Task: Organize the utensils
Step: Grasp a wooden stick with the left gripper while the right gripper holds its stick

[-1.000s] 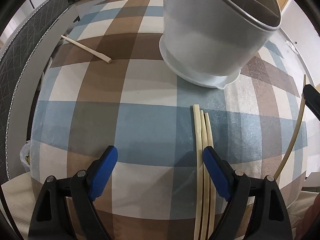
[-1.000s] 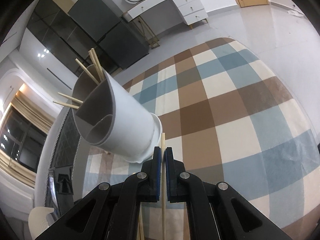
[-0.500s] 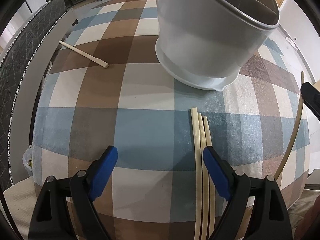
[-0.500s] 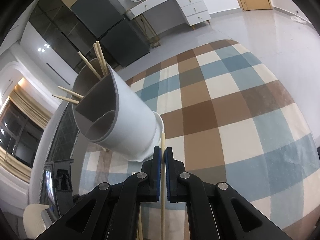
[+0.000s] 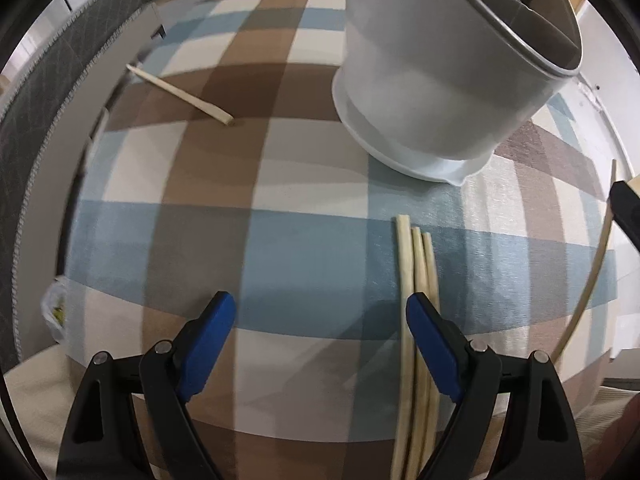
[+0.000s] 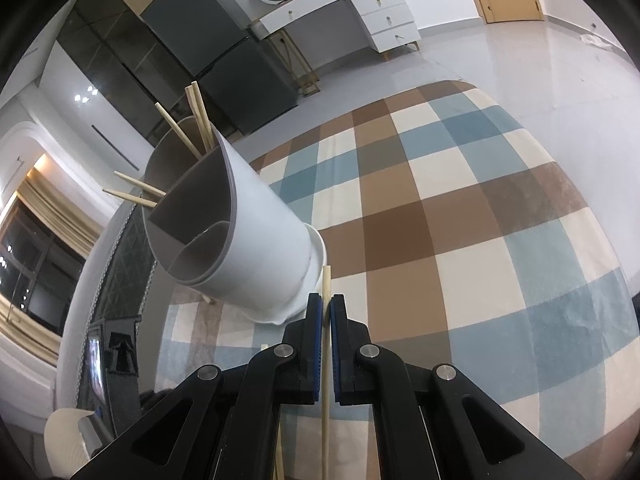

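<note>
Fingers [image 6: 337, 344] of the right gripper stay clamped on one chopstick [image 6: 326, 360], now nearer the white utensil holder [image 6: 256, 252]; left gripper [image 5: 320, 332] hangs wide open, empty, over three chopsticks [image 5: 416, 264] on the checkered counter [image 5: 280, 200].

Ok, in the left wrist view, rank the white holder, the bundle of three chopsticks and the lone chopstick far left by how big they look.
1. white holder
2. bundle of three chopsticks, though nearness to the camera enlarges it
3. lone chopstick
</note>
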Demonstrator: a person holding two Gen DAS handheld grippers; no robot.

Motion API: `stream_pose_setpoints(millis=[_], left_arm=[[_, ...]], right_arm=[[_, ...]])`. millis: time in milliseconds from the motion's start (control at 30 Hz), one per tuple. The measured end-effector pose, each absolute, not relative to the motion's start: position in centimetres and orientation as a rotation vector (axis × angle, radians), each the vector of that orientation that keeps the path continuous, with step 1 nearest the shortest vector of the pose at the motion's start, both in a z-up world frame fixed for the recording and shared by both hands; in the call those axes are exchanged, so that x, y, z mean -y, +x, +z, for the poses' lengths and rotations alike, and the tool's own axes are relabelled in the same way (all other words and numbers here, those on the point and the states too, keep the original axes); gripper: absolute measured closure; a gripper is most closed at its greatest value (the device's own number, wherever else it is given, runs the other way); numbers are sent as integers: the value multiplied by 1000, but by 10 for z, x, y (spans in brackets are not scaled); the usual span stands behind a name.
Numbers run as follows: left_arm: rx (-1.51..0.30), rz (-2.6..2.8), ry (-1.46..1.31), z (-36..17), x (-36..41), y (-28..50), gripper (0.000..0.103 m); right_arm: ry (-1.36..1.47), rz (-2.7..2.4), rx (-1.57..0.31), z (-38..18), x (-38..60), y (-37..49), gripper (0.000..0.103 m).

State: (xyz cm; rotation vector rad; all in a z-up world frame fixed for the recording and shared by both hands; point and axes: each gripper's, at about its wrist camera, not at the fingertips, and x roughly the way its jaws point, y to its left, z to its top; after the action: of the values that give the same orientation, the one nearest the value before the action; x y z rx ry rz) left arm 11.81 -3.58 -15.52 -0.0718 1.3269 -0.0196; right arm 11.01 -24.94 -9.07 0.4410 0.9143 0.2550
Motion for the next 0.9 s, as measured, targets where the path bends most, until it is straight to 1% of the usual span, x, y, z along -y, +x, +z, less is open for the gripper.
stream_pose_setpoints(millis=[167, 233, 400, 467, 500, 533, 567, 600, 633, 667, 700, 733, 900], left_arm=[[-1312, -25, -8, -158, 43, 119, 18], [-1302, -17, 22, -159, 45, 119, 16], [-1304, -16, 4, -160, 46, 123, 17], [-1300, -28, 16, -158, 47, 127, 19], [-1310, -47, 8, -158, 49, 132, 23], [-1304, -53, 15, -157, 52, 136, 30], [-1296, -63, 21, -156, 54, 138, 35], [-1286, -79, 33, -155, 58, 141, 47], [-1275, -97, 44, -154, 63, 144, 63], [-1267, -112, 53, -153, 67, 146, 71], [-1262, -126, 59, -152, 70, 148, 89], [-1260, -149, 60, -153, 73, 150, 100], [-1238, -200, -28, -153, 69, 155, 101]], right_arm=[[445, 252, -919, -91, 250, 110, 99], [440, 243, -922, -91, 251, 110, 99], [437, 243, -912, -87, 251, 109, 99], [428, 247, -909, -86, 248, 109, 99], [422, 249, -908, -86, 247, 110, 99], [417, 253, -906, -85, 246, 110, 99], [416, 256, -906, -85, 246, 110, 99], [416, 257, -907, -86, 246, 110, 99], [415, 258, -908, -86, 246, 110, 99], [415, 257, -909, -86, 246, 110, 99], [416, 254, -910, -87, 247, 110, 99], [418, 252, -911, -87, 248, 111, 99], [404, 250, -908, -86, 247, 112, 99]])
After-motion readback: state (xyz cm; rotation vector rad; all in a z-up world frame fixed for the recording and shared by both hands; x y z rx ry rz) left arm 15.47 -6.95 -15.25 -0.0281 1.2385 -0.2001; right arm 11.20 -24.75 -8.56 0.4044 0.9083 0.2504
